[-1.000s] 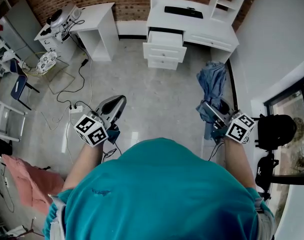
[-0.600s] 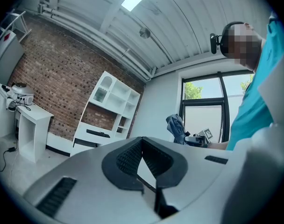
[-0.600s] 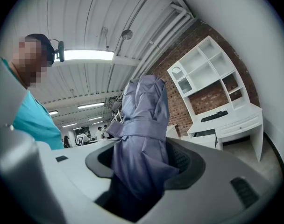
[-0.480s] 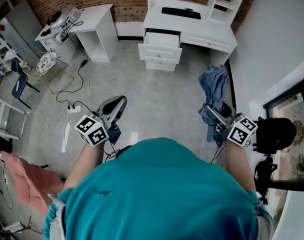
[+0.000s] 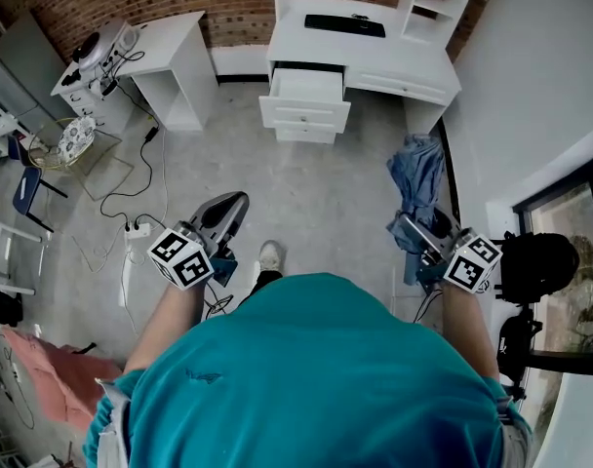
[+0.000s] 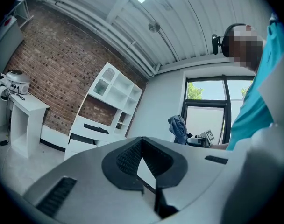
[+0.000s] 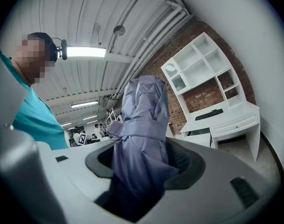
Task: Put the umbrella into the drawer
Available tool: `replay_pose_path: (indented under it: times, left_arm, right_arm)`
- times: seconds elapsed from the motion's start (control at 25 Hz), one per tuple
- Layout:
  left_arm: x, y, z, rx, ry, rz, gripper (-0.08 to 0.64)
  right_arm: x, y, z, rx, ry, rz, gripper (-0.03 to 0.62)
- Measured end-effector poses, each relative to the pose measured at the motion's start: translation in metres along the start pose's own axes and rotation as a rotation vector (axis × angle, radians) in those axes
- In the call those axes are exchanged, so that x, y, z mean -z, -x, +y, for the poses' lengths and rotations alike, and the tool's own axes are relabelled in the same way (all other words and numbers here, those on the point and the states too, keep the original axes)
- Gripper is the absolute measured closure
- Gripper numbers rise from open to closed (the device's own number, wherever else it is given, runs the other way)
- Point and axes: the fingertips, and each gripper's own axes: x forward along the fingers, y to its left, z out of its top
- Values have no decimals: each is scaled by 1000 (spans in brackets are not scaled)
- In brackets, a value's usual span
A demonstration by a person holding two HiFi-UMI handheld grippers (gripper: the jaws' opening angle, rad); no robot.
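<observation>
grey floor (image 5: pixel 316 198), open drawer (image 5: pixel 307 85), gripped umbrella (image 5: pixel 416 169)

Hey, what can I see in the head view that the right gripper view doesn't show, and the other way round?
Only the head view shows the person's white shoe and the power strip with its cables on the floor. Only the right gripper view shows the lit ceiling lamp and the strap wrapped round the folded umbrella, with the jaws shut on it. Both show the right gripper holding the umbrella, and the white desk with its black keyboard.
</observation>
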Motion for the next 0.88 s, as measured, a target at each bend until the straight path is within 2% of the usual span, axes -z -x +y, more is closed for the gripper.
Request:
replay_pose_path:
  times: [0.2, 0.32, 0.56, 0.72, 0.88]
  left_arm:
    - [-23, -45, 89, 47, 19, 4, 548]
    - [-36, -67, 128, 85, 13, 11, 548]
    - [-96, -117, 235, 144, -5, 17, 548]
    - [-117, -142, 282, 158, 4, 12, 548]
    - [-118, -164, 319, 154, 19, 35, 548]
  right_arm:
    - [-22, -75, -36, 38, -7, -23, 336]
    - [-33, -111, -49, 55, -4, -36, 336]
    - [-82, -224, -79, 76, 9, -52, 336]
    - [-99, -272, -99, 80, 19, -41, 336]
    - [-108, -304, -129, 90, -4, -36, 336]
